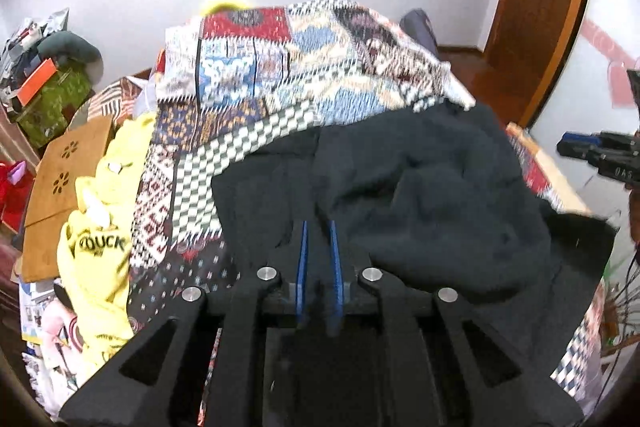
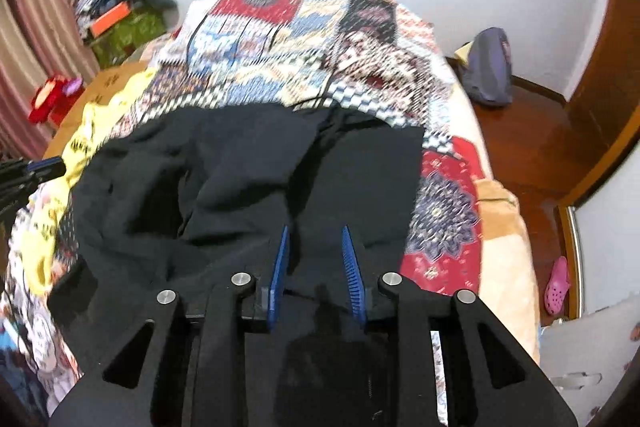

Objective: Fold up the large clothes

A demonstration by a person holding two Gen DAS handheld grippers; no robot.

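My left hand-held gripper (image 1: 319,227) hung low in the middle of the left wrist view, its blue pads nearly pressed together with only a narrow slit between them. I could not tell whether any cloth sat in that slit, since the dark fabric behind it hid the edges. My right hand-held gripper (image 2: 314,233) sat at the bottom centre of the right wrist view with its blue pads spread apart. The cloth showed in the gap between them, but the pads did not press on it.

The black garment (image 1: 420,179) lay rumpled on the bed, filling the centre and right of the left wrist view and the centre and left of the right wrist view (image 2: 240,167). It rested on top of the patchwork quilt (image 1: 280,67), whose red, blue and checkered squares ran up toward the top of both views. A yellow garment (image 1: 96,227) with dark lettering lay bunched at the left of the left wrist view, just beside the quilt, with a wooden board (image 1: 68,163) next to it. In the right wrist view a pink clog (image 2: 558,283) lay on the floor at the right edge, and a brown door (image 1: 536,7) stood at the upper right of the left wrist view.
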